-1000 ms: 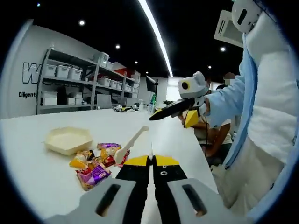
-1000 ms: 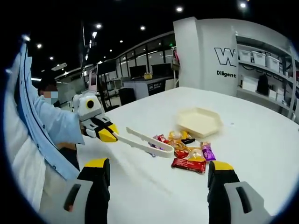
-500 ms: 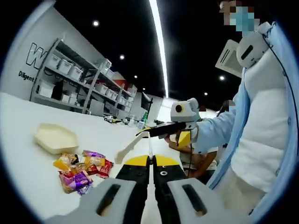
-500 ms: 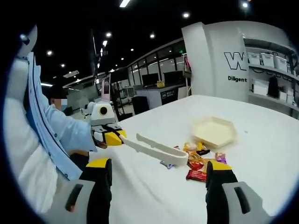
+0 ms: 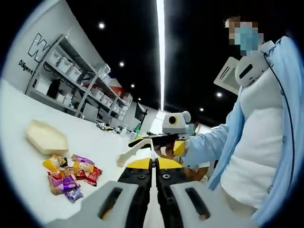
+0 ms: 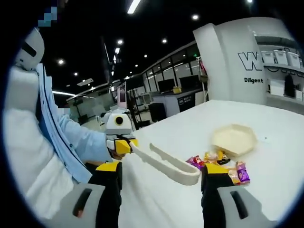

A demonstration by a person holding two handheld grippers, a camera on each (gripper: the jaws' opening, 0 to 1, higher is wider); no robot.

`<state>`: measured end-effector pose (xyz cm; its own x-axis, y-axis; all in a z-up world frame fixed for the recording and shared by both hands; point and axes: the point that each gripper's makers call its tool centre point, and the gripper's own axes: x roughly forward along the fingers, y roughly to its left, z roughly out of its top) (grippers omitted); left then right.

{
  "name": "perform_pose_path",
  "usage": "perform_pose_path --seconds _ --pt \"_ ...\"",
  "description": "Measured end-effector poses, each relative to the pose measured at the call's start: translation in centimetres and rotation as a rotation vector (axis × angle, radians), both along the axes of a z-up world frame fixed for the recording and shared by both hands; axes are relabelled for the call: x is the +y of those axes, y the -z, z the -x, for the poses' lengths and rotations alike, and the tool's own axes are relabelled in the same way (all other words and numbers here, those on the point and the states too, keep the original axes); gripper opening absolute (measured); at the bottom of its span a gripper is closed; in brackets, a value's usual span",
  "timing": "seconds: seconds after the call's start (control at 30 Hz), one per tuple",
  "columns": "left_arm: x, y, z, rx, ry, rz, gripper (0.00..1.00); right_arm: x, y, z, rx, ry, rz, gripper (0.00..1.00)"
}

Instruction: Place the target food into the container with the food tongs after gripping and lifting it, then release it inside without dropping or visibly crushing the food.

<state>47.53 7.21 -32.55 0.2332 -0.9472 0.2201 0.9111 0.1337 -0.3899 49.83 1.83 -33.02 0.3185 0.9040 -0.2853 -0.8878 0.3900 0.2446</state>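
My left gripper (image 5: 153, 162) is shut on the handle end of cream plastic food tongs (image 5: 127, 154), which point left and forward over the white table. In the right gripper view the left gripper (image 6: 124, 145) holds those tongs (image 6: 167, 164) out level, their tips hanging between my right gripper's (image 6: 161, 170) wide-open jaws. The right gripper (image 5: 145, 139) reaches in from the right, close above the tongs. Several wrapped snacks (image 5: 70, 171) lie in a pile on the table, also seen past the tong tips as the snacks (image 6: 223, 162). A cream hexagonal container (image 5: 45, 137) sits empty behind them, the container (image 6: 233, 139).
The white table (image 6: 266, 180) stretches wide around the pile. A person in a light blue and white jacket (image 5: 266, 142) stands close on the right. Shelving with storage bins (image 5: 71, 76) lines the far wall.
Both views have tilted upward. The two grippers have drawn closer together, and the tongs' tips now sit between the right gripper's open jaws, off the snack pile.
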Motion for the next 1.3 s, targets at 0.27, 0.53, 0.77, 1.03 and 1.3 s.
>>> perform_pose_path --seconds 0.27,0.53,0.77,1.03,1.3 --pt "-0.4 -0.3 0.9 0.028 0.053 0.042 0.00 0.9 -0.8 0.6 0.021 -0.043 -0.030 0.60" --pt "-0.3 -0.9 1.4 0.062 0.090 0.092 0.00 0.9 -0.5 1.7 0.066 -0.092 -0.027 0.53" --pt "-0.5 -0.9 1.9 0.072 0.111 0.103 0.00 1.4 -0.9 2.3 0.090 -0.124 -0.050 0.48" --pt "-0.5 -1.7 1.9 0.082 0.109 0.148 0.00 1.5 -0.8 2.6 0.104 -0.133 -0.051 0.38" --pt "-0.6 -1.6 2.0 0.084 0.110 0.143 0.00 1.4 -0.9 3.3 0.137 -0.168 -0.032 0.24"
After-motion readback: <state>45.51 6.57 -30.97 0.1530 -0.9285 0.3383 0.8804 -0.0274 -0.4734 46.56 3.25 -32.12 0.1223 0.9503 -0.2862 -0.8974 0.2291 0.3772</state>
